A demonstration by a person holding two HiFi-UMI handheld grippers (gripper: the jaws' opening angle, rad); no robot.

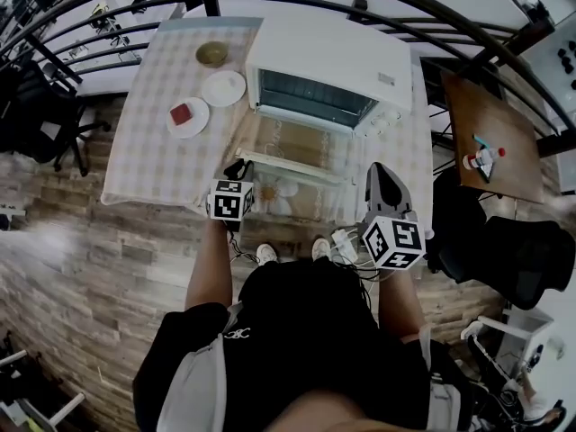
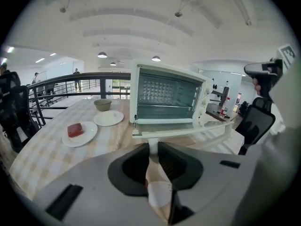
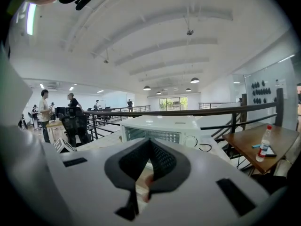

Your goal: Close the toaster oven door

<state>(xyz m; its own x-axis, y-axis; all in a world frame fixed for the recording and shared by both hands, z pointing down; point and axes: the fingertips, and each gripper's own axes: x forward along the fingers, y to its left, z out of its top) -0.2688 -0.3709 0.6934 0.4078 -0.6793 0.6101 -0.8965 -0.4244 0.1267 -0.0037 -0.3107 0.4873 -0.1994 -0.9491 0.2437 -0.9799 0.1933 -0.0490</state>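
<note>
Here, oven door (image 1: 292, 144) flat open, handle (image 2: 188, 132) nearward, pinched by left hand-held gripper (image 2: 153, 147), right hand-held gripper (image 3: 149, 144) closed

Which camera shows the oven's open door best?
The head view: from above, the whole glass door lies flat, open, before the toaster oven. The left gripper view shows it edge-on, its handle between the jaws of the left gripper. In the right gripper view, the right gripper largely blocks it.
</note>
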